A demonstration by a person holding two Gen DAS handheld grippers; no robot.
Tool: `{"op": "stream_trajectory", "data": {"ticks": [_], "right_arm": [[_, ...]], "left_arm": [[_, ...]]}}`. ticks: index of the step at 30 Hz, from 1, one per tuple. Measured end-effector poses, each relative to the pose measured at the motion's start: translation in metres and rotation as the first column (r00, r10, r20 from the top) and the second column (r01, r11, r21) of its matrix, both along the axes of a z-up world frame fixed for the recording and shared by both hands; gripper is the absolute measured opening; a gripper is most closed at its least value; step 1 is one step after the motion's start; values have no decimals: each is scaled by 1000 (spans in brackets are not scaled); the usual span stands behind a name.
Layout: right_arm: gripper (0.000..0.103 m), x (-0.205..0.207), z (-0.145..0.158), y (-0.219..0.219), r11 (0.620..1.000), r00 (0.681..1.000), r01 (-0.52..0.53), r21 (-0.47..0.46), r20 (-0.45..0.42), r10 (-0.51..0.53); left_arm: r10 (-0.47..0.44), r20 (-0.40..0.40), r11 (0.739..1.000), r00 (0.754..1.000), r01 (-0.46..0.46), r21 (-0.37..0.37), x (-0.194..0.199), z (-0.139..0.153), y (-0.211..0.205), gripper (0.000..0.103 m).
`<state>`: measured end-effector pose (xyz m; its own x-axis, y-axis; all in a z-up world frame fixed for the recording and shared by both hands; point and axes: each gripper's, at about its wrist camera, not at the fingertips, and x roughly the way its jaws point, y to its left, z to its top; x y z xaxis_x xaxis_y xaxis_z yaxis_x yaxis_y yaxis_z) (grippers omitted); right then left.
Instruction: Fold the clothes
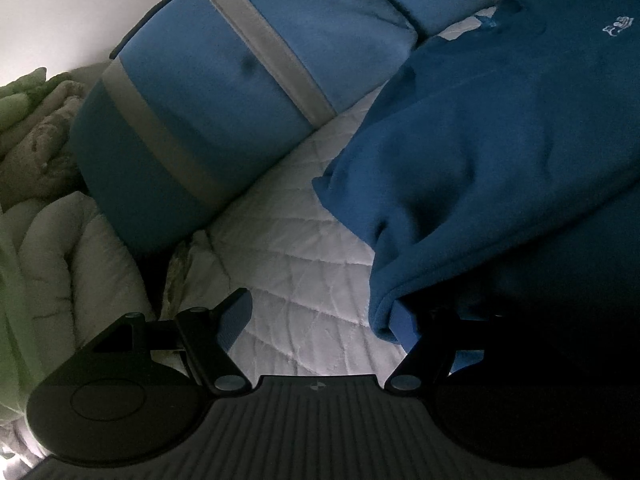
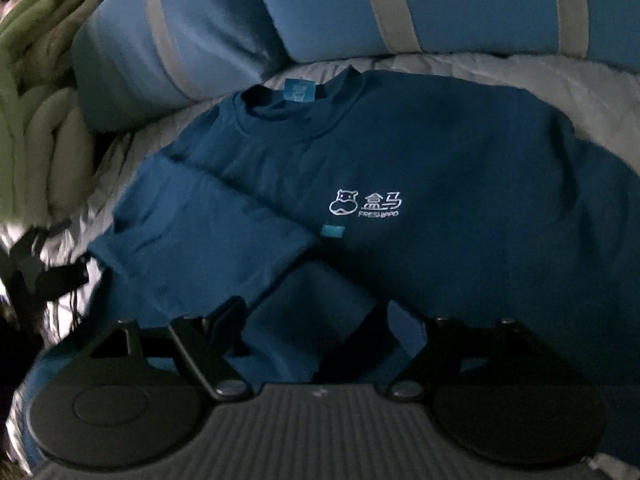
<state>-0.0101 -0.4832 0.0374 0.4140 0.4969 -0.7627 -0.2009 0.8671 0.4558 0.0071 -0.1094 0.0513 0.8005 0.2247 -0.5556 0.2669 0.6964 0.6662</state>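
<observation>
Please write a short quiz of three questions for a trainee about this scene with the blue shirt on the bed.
1. True or false: the left gripper has its jaws wide apart.
2. Which word is printed under the logo on the blue T-shirt? A) FRESHIPPO B) HIPSTER C) FROSTY
3. What lies behind the T-shirt, against the wall?

Key:
1. True; only one finger touches the shirt's edge.
2. A.
3. Blue pillows with grey stripes, on the white quilted cover.
</observation>
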Motion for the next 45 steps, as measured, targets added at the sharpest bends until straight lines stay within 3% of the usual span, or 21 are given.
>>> {"op": "stream_trajectory", "data": {"ticks": [9, 15, 20, 22, 23, 24, 32, 35, 36, 37, 40, 45], "right_arm": [[78, 3, -20, -21, 976, 985, 172, 133, -51, -167], [65, 4, -32, -34, 943, 969, 248, 222, -77, -237], [58, 7, -48, -33, 911, 955, 289, 296, -150, -255], [47, 7, -53, -29, 904, 953, 294, 310, -169, -252], [38, 7, -55, -26, 905, 953, 291, 311, -173, -248], [10, 7, -56, -24, 908, 955, 285, 307, -172, -241], [6, 13, 8, -20, 974, 975, 213, 72, 52, -217], [9, 17, 25, -16, 984, 976, 178, -19, 133, -174], [34, 18, 27, -13, 983, 976, 174, -56, 143, -164], [49, 18, 28, -10, 981, 977, 166, -98, 151, -150], [79, 12, 29, -2, 974, 978, 145, -173, 173, -115], [85, -6, 33, 4, 968, 976, 114, -222, 208, -67]], "left_arm": [[1, 3, 1000, 1000, -1, 10, -2, -2, 1, 73], [-5, 6, 1000, 1000, 5, 12, -4, -1, 3, 73], [-6, 13, 1000, 1000, 6, 0, -5, -1, 7, 73], [-8, 16, 1000, 1000, 8, 6, -4, -3, 6, 73], [-9, 15, 1000, 1000, 9, 9, -4, -3, 6, 73], [-9, 16, 1000, 1000, 9, 10, -4, -3, 5, 73], [-47, 31, 999, 998, 47, -7, -10, 2, 2, 73], [-49, 30, 999, 998, 49, 19, -10, -3, -3, 73], [-47, 24, 999, 999, 47, 24, -10, -4, -4, 73], [-48, 14, 999, 999, 48, 17, -10, -5, -3, 73], [-52, 0, 998, 999, 52, -21, -14, -3, 1, 73], [-85, -28, 993, 996, 83, -78, -31, 4, 13, 75]]}}
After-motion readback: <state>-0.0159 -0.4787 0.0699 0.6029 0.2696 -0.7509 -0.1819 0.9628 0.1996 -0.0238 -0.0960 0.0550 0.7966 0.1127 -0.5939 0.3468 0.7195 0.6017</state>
